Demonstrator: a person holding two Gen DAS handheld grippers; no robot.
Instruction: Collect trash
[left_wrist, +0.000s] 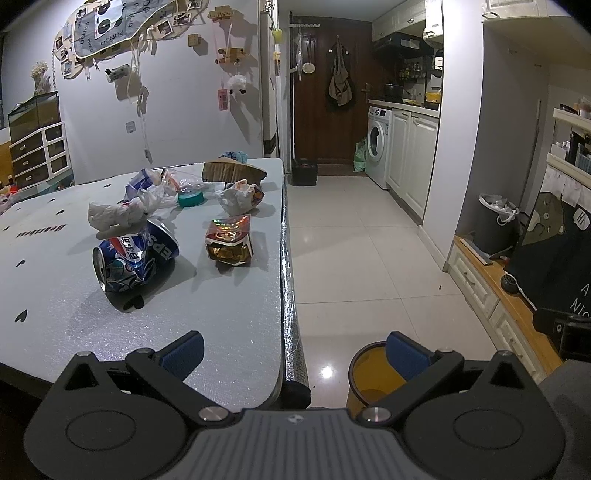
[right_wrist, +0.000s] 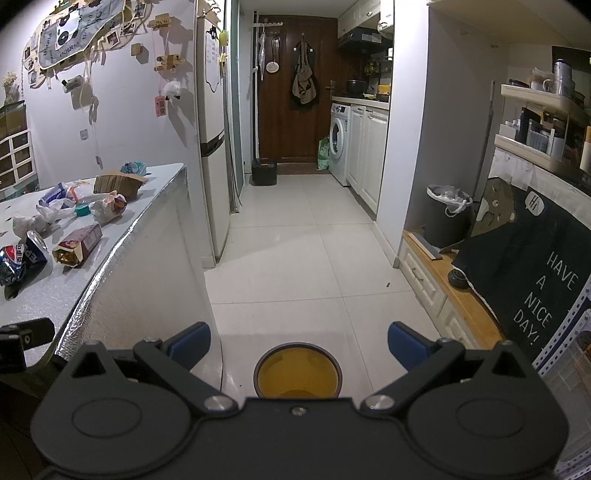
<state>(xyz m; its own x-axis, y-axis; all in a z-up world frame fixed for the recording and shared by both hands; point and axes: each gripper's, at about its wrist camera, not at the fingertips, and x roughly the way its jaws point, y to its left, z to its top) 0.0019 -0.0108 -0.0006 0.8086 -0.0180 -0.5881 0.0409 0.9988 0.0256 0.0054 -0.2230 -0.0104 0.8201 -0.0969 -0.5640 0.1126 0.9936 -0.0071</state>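
Both tools hang spread wide with nothing between the pads. The left tool (left_wrist: 293, 354) hovers over the near right corner of the worktop (left_wrist: 229, 332), one pad above the surface, the other out past the edge above the yellow-lined bin (left_wrist: 364, 376) on the floor. The right tool (right_wrist: 299, 345) is off the worktop altogether, over the tiles, and that same bin (right_wrist: 298, 373) sits straight ahead and below it, framed between its open fingers.

Out from there, the trash is all on the worktop, ahead and to the left of both tools. Nearest is the crushed Pepsi can (left_wrist: 135, 254), lying on its side with its long axis slanting from near-left to far-right, its open top turned toward the near edge. Just beside it, toward the right edge, lies a torn snack packet (left_wrist: 229, 238), mouth facing the near edge. Behind the can, a crumpled white tissue (left_wrist: 114, 214); farther back, a balled wrapper (left_wrist: 242, 195), a teal lid (left_wrist: 191, 199), plastic bags (left_wrist: 147, 184) and a piece of cardboard (left_wrist: 232, 171) near the far right corner.

The left tool looks the nearer one by a good way. My read: it goes forward and left for the can or the packet, then swings right over the edge to drop it. Nothing collected yet as far as the bin shows.
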